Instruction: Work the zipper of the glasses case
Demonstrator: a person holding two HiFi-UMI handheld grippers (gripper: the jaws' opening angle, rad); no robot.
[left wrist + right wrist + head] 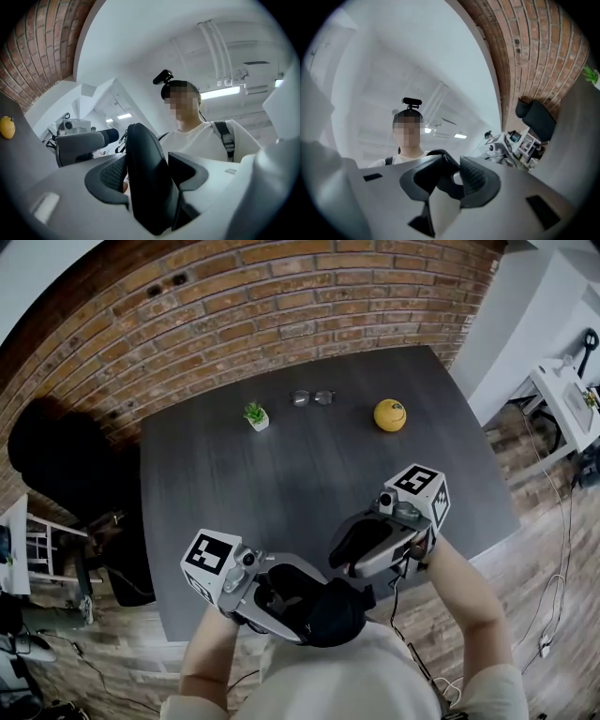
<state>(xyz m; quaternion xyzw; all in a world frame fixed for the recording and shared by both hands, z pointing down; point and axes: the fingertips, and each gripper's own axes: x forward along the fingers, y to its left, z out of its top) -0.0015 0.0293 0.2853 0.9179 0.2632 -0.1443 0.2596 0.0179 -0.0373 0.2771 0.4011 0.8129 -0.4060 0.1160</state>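
Close to the person's chest, over the near edge of the table, the black glasses case [323, 615] is held edge-up. My left gripper [278, 599] is shut on it. In the left gripper view the case [145, 178] stands on edge and fills the space between the two pads [110, 176]. My right gripper [345, 561] points at the case from the right. In the right gripper view a dark end of the case [440, 161] sits between its narrow jaws, with a sliver of light beside the right pad [476, 180]. The zipper pull is not visible.
On the dark table [281, 474] lie a pair of glasses [312, 397], a yellow ball [390, 415] and a small potted plant [256, 415], all at the far side. A brick wall runs behind. A black chair [56, 456] stands to the left.
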